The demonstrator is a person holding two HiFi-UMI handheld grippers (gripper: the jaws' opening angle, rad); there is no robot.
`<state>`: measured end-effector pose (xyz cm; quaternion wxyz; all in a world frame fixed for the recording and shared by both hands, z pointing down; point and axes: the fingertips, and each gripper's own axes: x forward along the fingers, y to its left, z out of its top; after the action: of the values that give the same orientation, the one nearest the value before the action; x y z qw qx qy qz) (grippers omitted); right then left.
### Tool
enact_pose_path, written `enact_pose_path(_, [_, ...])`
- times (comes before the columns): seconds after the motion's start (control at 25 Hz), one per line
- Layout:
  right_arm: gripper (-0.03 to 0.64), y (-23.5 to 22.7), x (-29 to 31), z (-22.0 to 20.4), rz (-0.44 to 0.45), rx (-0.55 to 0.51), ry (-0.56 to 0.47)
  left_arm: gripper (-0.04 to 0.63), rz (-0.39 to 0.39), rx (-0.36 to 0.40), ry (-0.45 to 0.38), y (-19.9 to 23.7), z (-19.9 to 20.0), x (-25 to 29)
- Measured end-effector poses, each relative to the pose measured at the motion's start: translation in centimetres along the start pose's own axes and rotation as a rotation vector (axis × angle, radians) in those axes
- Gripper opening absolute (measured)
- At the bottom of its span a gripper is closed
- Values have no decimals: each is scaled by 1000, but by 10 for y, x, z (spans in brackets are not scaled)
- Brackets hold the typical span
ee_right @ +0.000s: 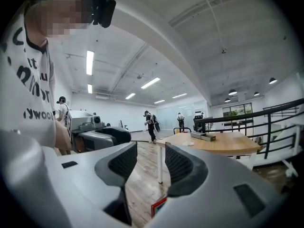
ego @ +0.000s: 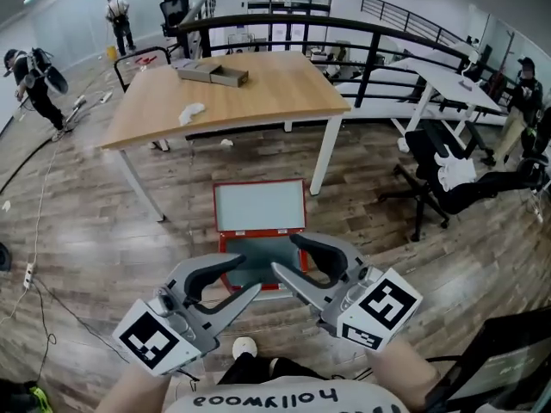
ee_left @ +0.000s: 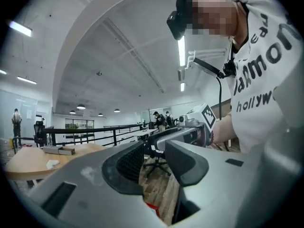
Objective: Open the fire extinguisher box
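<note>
The red fire extinguisher box (ego: 225, 246) lies on the wooden floor right in front of me. Its lid (ego: 259, 206), a pale panel in a red frame, is swung back flat toward the table. Both grippers hover above the box, tips pointing at each other. My left gripper (ego: 250, 275) stands open with nothing between its fingers, and so does my right gripper (ego: 284, 255). In the left gripper view the jaws (ee_left: 156, 165) gape over a red box corner (ee_left: 152, 208). The right gripper view shows open jaws (ee_right: 151, 165) and a red box edge (ee_right: 159, 205) below.
A wooden table (ego: 258, 93) stands just beyond the box, carrying a flat cardboard carton (ego: 213, 74) and a white cloth (ego: 191, 110). A black office chair (ego: 439, 175) is to the right, a black railing (ego: 370, 41) behind. Cables (ego: 39, 299) trail on the floor at left; people stand far off.
</note>
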<state>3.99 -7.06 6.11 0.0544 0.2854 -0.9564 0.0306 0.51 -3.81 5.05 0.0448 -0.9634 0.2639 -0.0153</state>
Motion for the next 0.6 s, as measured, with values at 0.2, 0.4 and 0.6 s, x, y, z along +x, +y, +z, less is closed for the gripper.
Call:
enact_pose_path(0.2, [189,16,-26,-11,-2,106,20,104,75,-134,-3,-8,-7,-20])
enact_pose_path(0.4, [111,24,-57,-38,-38,101,99,80,131,-173,40,-24,-23,-37])
enact_pose_path(0.6, [37,21,-65,-49,-52,119,98,58,133,-224,48,-28,-37,-41])
